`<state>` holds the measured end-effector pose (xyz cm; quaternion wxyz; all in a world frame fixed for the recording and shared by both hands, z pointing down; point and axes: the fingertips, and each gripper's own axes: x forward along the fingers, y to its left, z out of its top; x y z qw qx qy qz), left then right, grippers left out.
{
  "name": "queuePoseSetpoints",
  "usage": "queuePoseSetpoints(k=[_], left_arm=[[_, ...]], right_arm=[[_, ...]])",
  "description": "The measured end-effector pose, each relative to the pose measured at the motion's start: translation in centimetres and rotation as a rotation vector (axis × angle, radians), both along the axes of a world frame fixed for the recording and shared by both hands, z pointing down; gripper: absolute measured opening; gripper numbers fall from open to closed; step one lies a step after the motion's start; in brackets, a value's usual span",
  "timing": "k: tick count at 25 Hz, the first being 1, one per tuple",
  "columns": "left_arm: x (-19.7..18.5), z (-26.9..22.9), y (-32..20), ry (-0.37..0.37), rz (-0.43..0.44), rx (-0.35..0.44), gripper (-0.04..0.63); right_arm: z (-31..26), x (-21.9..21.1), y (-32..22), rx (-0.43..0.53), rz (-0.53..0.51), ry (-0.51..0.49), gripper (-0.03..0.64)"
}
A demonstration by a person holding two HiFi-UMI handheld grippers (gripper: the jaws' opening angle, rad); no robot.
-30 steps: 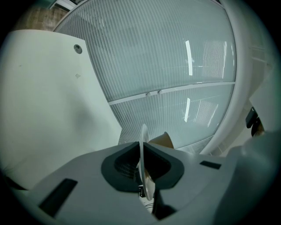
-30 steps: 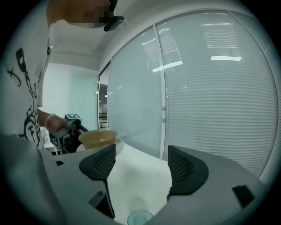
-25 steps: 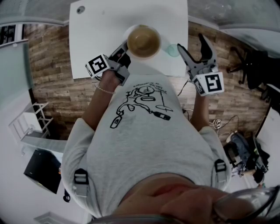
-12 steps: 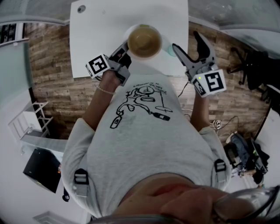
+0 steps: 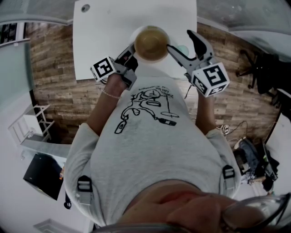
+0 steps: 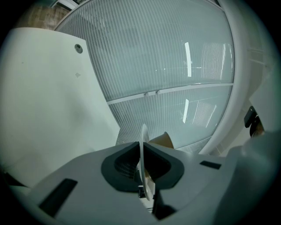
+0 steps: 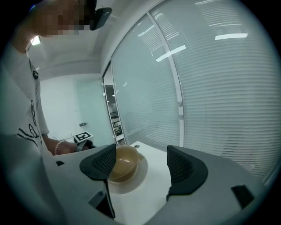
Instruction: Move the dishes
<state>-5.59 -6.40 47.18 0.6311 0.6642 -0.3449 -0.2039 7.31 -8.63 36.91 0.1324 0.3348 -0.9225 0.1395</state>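
Note:
A brown bowl (image 5: 150, 42) sits on a white plate (image 5: 134, 34) at the near edge of the white table (image 5: 104, 36). My left gripper (image 5: 131, 50) is shut on the plate's near-left rim; in the left gripper view the rim (image 6: 142, 145) stands edge-on between the pads, with the bowl (image 6: 163, 139) just behind. My right gripper (image 5: 179, 39) is open at the bowl's right side, one finger close to its rim. In the right gripper view (image 7: 142, 169) the bowl (image 7: 125, 161) and plate (image 7: 131, 182) lie beside the left pad, with nothing between the pads.
A small pale green dish (image 5: 183, 48) lies on the table behind the right gripper, partly hidden. A round grommet (image 5: 85, 7) marks the table's far left. Wooden floor (image 5: 54, 82) flanks the table. A glass wall with blinds (image 7: 210, 88) stands beyond.
My right gripper has swung left toward the bowl and rolled a little, its jaws still apart. The left gripper, plate and bowl have stayed put.

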Motion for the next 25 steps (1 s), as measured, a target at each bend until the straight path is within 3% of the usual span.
queuePoseSetpoints(k=[3,7,12,25], left_arm=[[0.0,0.1,0.0,0.003,0.0,0.002,0.018],[-0.1,0.2,0.3,-0.003,-0.001,0.0,0.018],[0.0,0.0,0.1,0.004,0.001,0.016,0.018],[0.7,-0.4,1.1,0.014,0.028,0.006,0.018]], right_arm=[[0.3,-0.2,-0.1,-0.074,-0.002,-0.016,0.367],[1.1,-0.2,0.0,-0.163,0.005,-0.044,0.302],[3.2,-1.2,0.1,-0.237,-0.022,-0.013,0.284],[5.9,-3.7,1.1,-0.315,-0.059,0.035,0.242]])
